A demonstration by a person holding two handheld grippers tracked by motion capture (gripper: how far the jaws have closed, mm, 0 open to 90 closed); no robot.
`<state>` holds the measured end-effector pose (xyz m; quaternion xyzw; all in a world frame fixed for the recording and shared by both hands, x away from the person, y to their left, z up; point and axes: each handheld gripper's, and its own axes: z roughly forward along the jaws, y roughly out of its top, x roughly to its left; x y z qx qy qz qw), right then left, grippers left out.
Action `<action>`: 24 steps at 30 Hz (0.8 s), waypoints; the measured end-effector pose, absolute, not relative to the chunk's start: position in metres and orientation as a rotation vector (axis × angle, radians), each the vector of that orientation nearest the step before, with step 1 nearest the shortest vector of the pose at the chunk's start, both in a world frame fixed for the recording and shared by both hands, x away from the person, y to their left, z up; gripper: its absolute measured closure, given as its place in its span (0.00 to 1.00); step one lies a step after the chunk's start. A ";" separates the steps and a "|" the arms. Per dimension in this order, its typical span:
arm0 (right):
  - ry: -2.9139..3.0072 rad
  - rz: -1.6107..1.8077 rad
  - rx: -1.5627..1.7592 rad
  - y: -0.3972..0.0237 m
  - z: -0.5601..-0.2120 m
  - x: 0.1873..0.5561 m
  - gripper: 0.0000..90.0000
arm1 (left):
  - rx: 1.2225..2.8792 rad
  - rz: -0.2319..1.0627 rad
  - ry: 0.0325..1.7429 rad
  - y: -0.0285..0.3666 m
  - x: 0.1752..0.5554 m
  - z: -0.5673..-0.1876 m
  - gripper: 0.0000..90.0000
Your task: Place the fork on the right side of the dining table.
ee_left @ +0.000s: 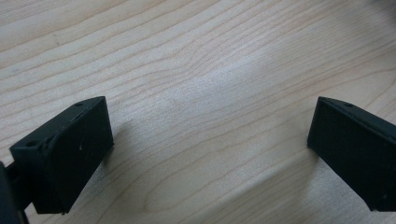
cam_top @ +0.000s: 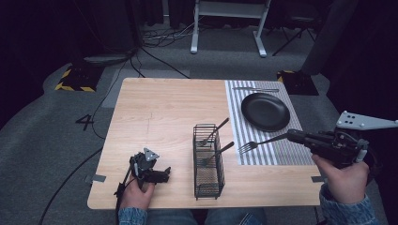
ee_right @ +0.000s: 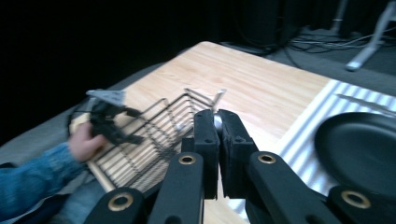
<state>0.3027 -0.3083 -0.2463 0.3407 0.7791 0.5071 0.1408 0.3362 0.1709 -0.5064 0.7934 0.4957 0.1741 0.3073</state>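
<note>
Fork [cam_top: 260, 142]: slim metal piece, four tines, held level above the striped mat [cam_top: 281, 154] near the desk's [cam_top: 164, 112] right edge, tines toward the wire basket [cam_top: 208, 161]. Right hand-held gripper [cam_top: 293, 136]: reaches in level from the right edge, jaws clamped on the handle end, fork projecting straight ahead. Left hand-held gripper [cam_top: 162, 174]: resting at the desk's near edge, jaws apart, nothing between.

A wire basket [cam_top: 208, 161] holding two forks [cam_top: 213, 133] stands left of the striped mat [cam_top: 277, 152], which bears a plate [cam_top: 265, 111].
</note>
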 end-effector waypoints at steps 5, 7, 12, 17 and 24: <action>2.220 1.402 1.013 -0.312 -0.243 0.316 0.96 | 2.097 0.459 1.312 0.171 0.336 -0.506 0.00; 2.218 1.399 1.019 -0.314 -0.244 0.319 0.96 | 2.100 0.458 1.312 0.171 0.336 -0.506 0.00; 2.200 1.397 1.079 -0.321 -0.252 0.336 0.96 | 2.098 0.458 1.313 0.171 0.336 -0.506 0.00; 2.184 1.402 1.107 -0.327 -0.257 0.347 0.96 | 2.098 0.459 1.313 0.171 0.336 -0.506 0.00; 2.192 1.365 1.107 -0.328 -0.267 0.363 0.96 | 2.099 0.458 1.313 0.171 0.336 -0.506 0.00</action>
